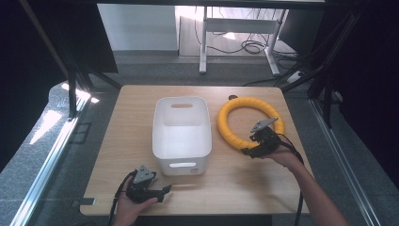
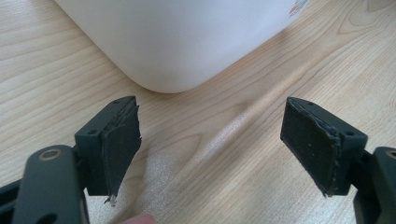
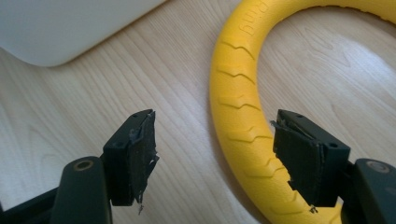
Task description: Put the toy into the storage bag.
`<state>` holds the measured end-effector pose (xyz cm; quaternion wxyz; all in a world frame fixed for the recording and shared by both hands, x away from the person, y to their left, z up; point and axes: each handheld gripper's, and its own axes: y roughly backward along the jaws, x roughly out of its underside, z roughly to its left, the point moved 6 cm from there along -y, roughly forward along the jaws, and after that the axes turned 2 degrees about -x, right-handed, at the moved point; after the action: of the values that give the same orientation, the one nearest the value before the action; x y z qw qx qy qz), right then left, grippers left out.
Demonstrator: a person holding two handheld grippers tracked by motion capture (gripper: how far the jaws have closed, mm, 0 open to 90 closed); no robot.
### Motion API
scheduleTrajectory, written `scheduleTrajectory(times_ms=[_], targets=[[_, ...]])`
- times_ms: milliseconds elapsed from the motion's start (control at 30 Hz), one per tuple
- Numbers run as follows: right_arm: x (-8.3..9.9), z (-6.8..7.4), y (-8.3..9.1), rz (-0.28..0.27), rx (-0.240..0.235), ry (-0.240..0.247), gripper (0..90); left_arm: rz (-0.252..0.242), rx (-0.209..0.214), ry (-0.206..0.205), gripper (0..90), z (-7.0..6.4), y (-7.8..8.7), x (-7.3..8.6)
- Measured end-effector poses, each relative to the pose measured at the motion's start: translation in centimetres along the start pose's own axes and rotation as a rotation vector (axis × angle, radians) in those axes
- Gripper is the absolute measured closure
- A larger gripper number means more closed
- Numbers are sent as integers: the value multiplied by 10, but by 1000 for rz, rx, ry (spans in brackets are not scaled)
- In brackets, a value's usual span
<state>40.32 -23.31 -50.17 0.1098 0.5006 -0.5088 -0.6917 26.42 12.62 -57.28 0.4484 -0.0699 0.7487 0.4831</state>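
Two grippers are working this bench, and we are closing in on the yellow ring, which is lying flat to the right of the white bin, just beside it. Our right gripper is straddling the ring's near arc — jaws spread wide, gripping nothing yet. Our left gripper is waiting at the bin's near corner, jaws equally wide and empty. We are judging this the reach-to-grasp step; next we are needing to lower, pinch the ring's tube squarely, then lift it — likely toward the bin.
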Motion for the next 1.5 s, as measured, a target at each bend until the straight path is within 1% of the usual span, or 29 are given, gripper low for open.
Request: scheduleTrajectory(times_ms=[133, 333, 433, 467, 500, 533, 567, 633, 667, 767, 800, 833, 933, 1033, 1100, 1133, 1167, 1233, 1300, 1333, 1400, 1433, 1500], targets=[[0, -4, -7, 34, -2, 3, 306, -2, 0, 1, 201, 0, 0, 0], [-2, -12, -16, 65, -5, 5, 311, 0, 3, -2, 201, -1, 0, 0], [-2, -15, -18, 74, -5, -9, 310, 0, 3, -2, 201, -1, 0, 0], [-2, -17, -22, 77, -13, -12, 309, 2, 4, -3, 201, -1, -1, 0], [-1, -17, -23, 88, -14, -21, 310, 3, 4, -3, 201, -1, -1, 0], [-1, -17, -23, 88, -14, -21, 310, 3, 4, -3, 201, -1, -1, 0], [0, -18, -27, 103, -19, -19, 309, 4, 5, -7, 201, -1, -1, 0], [0, -19, -29, 113, -21, -19, 309, 5, 5, -8, 201, -2, -2, 0], [1, -19, -33, 131, -17, -7, 307, 5, 6, -9, 201, -2, -2, 0], [1, -20, -37, 139, -24, -8, 307, 5, 7, -10, 201, -2, -2, 0], [3, -21, -40, 155, -23, -6, 307, 8, 9, -11, 201, -3, -3, 1], [3, -21, -42, 160, -29, -4, 307, 8, 9, -11, 201, -3, -3, 1], [6, -22, -47, 184, -24, -1, 312, 11, 12, -13, 201, -3, -3, 1], [8, -25, -53, 205, -33, -11, 321, 11, 13, -14, 201, -3, -2, 1], [10, -27, -57, 222, -33, -6, 333, 9, 11, -12, 201, -3, -2, 1], [10, -27, -57, 222, -33, -6, 333, 9, 11, -12, 201, -3, -2, 1], [13, -29, -61, 240, -37, 1, 342, 10, 9, -11, 201, -3, -2, 1], [14, -31, -63, 254, -39, -3, 344, 7, 3, -10, 201, -3, -3, 0], [16, -33, -65, 291, -29, 16, 342, -3, -3, -2, 202, -3, -2, 0], [16, -33, -65, 291, -29, 16, 342, -3, -3, -2, 202, -3, -2, 0], [15, -37, -66, 319, -28, 27, 349, -9, -4, -1, 202, -2, -1, -1], [15, -37, -66, 321, -32, 21, 363, -9, -4, -1, 202, -2, -1, -1], [14, -37, -67, 317, -60, 11, 389, -9, -4, -1, 202, -2, -1, -1]])
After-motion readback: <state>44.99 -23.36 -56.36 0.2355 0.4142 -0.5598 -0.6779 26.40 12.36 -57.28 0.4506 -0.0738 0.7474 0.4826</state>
